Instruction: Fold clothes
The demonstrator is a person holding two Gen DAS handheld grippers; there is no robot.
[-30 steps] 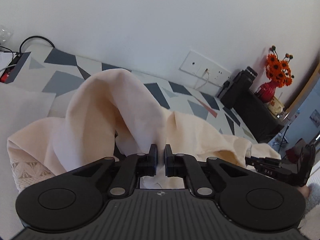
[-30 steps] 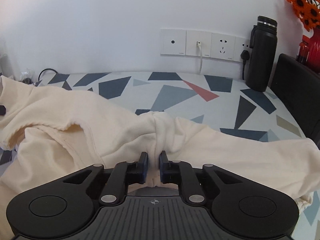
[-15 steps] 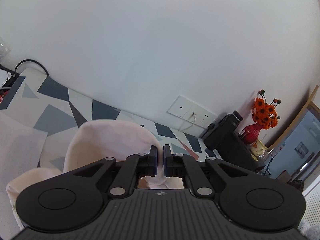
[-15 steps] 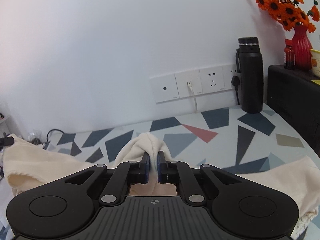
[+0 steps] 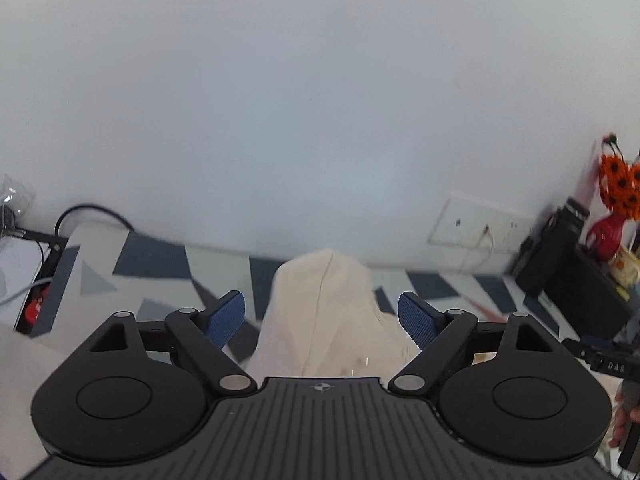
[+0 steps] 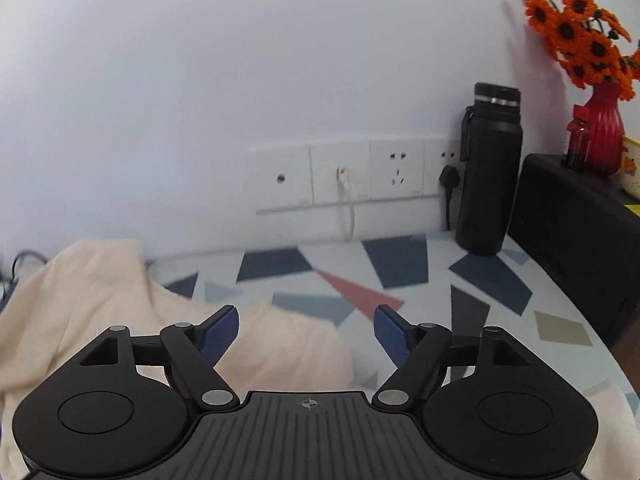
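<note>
Cream garment (image 5: pixel 324 312) lies bunched on the patterned tabletop (image 6: pixel 400 272), with both grippers opening above it
Left gripper (image 5: pixel 321 316): jaws spreading, a raised fold of cloth stands between the blue pads (image 5: pixel 226 314) without touching them. Right gripper (image 6: pixel 306 330): jaws spreading, the fabric below them untouched. A black bottle (image 6: pixel 490 168) stands by the wall sockets (image 6: pixel 360 172), well apart from the garment

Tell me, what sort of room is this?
Probably a home, perhaps a living or utility corner: a cream fabric garment lies on a table with a geometric-patterned cloth, beside white wall sockets, a tall black flask and a red vase of orange flowers.
</note>
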